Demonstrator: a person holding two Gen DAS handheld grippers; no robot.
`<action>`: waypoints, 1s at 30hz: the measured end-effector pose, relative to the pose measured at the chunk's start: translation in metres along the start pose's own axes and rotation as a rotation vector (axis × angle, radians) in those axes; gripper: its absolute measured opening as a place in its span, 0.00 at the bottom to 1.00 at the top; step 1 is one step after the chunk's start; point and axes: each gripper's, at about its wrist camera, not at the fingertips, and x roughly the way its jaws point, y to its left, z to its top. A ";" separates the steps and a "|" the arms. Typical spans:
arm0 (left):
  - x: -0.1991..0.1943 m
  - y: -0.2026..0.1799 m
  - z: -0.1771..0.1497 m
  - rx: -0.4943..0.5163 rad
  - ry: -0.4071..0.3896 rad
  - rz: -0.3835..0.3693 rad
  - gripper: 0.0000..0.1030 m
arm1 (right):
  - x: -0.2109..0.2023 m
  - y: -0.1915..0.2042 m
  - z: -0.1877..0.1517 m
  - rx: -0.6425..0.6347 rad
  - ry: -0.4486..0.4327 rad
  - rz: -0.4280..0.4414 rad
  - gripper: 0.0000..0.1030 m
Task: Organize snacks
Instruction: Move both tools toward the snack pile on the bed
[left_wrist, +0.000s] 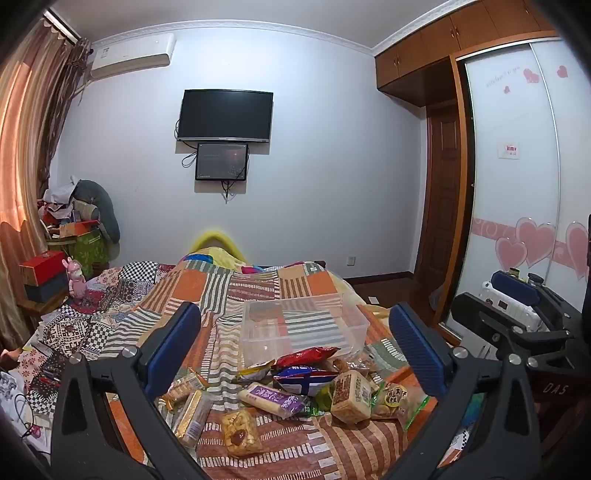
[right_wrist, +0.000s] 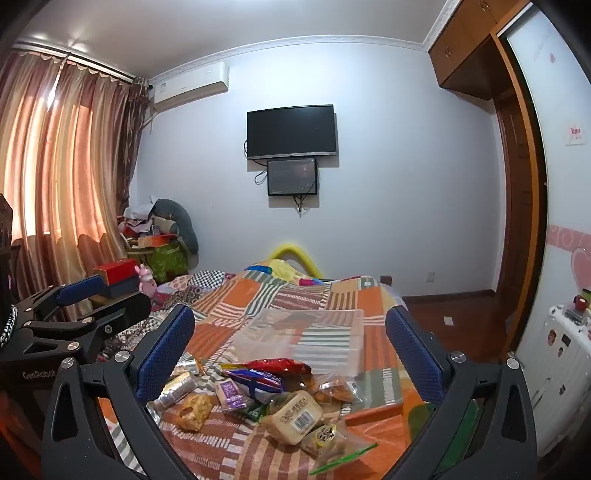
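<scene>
scene: heap of wrapped snacks on patchwork striped quilt, near its front edge | clear plastic bin empty, just beyond heap | left gripper jaws apart, holding nothing | right gripper jaws apart, holding nothing | key relation: heap ahead of and below both grippers; purple-labelled bar long axis slants left-right; neither hand clearly nearer

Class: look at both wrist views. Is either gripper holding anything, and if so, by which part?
Nothing is held. The left gripper and right gripper are both open above the snacks on the bed.
</scene>
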 end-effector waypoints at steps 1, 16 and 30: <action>0.000 0.000 0.000 0.000 0.000 0.000 1.00 | 0.000 0.000 0.000 0.000 0.000 0.000 1.00; 0.000 0.000 0.000 -0.001 -0.005 -0.001 1.00 | -0.002 -0.001 -0.001 0.004 -0.001 0.002 1.00; 0.007 0.004 -0.001 0.001 0.017 -0.011 1.00 | 0.003 -0.006 -0.005 0.027 0.029 0.006 1.00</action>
